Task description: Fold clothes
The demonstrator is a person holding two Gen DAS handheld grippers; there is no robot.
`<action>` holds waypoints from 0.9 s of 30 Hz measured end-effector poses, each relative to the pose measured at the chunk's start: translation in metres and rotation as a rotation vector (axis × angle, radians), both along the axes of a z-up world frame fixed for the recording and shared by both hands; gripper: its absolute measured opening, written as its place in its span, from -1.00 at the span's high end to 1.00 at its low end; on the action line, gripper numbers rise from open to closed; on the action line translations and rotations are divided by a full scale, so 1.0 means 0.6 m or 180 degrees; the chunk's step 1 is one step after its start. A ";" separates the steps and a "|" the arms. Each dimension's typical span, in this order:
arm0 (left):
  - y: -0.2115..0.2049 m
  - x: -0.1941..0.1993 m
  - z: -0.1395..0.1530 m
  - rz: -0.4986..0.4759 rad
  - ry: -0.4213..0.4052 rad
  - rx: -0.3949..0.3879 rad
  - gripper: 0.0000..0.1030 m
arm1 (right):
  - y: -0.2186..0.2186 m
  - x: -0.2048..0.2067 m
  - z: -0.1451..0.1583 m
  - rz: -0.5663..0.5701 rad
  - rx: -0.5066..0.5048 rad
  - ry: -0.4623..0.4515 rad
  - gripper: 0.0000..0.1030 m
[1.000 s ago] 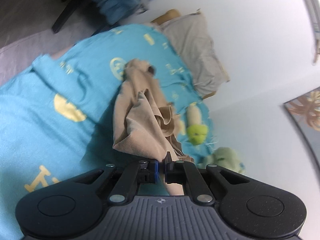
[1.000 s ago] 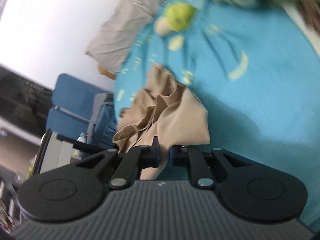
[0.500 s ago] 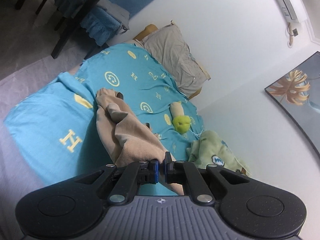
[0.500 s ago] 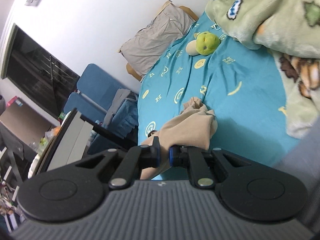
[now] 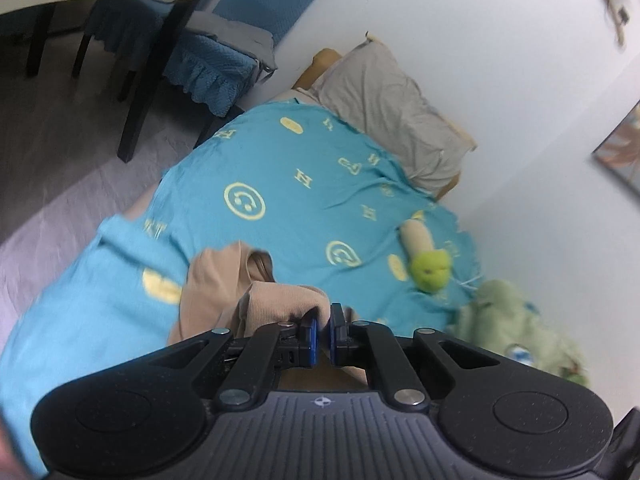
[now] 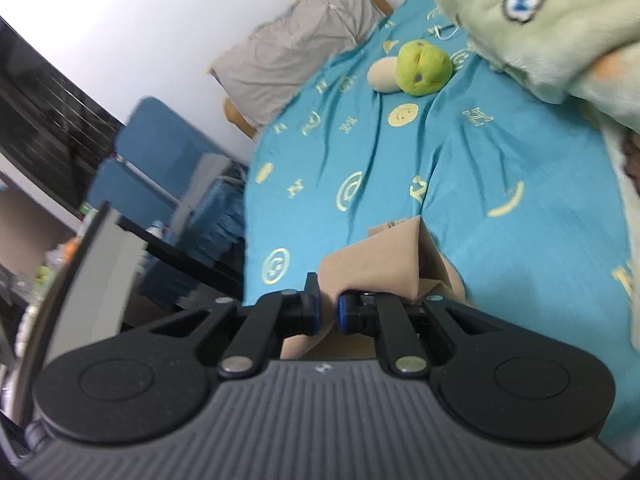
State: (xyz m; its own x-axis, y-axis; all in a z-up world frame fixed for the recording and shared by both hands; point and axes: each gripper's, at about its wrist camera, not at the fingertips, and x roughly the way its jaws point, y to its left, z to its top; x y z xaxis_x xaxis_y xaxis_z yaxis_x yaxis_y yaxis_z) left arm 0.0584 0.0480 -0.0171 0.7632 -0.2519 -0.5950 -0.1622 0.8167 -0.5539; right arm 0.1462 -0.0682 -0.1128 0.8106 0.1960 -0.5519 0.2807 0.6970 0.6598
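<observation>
Both grippers low, tan garment (image 5: 276,300) in jaws

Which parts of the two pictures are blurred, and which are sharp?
Left wrist view: the tan garment and the near bedsheet are smeared; the left gripper is sharp. Right wrist view: the chair at left is blurred; the right gripper is sharp.

The bed (image 5: 304,176) carries a tan garment (image 5: 224,284), pillow (image 5: 392,112), plush toy (image 5: 428,260) and green blanket (image 6: 532,20).
</observation>
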 end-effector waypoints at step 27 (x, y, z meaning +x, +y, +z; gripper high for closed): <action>-0.037 0.159 -0.135 -0.0559 -0.0381 0.1142 -0.40 | -0.008 0.139 -0.106 0.0542 -0.0457 -0.0346 -0.69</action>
State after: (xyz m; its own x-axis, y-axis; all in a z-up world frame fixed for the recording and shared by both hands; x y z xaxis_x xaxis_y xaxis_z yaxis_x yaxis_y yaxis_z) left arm 0.1537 0.0259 -0.0979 0.7963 -0.1773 -0.5783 0.0451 0.9708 -0.2355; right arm 0.2295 -0.0732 -0.1764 0.8288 0.2606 -0.4952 0.0840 0.8170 0.5705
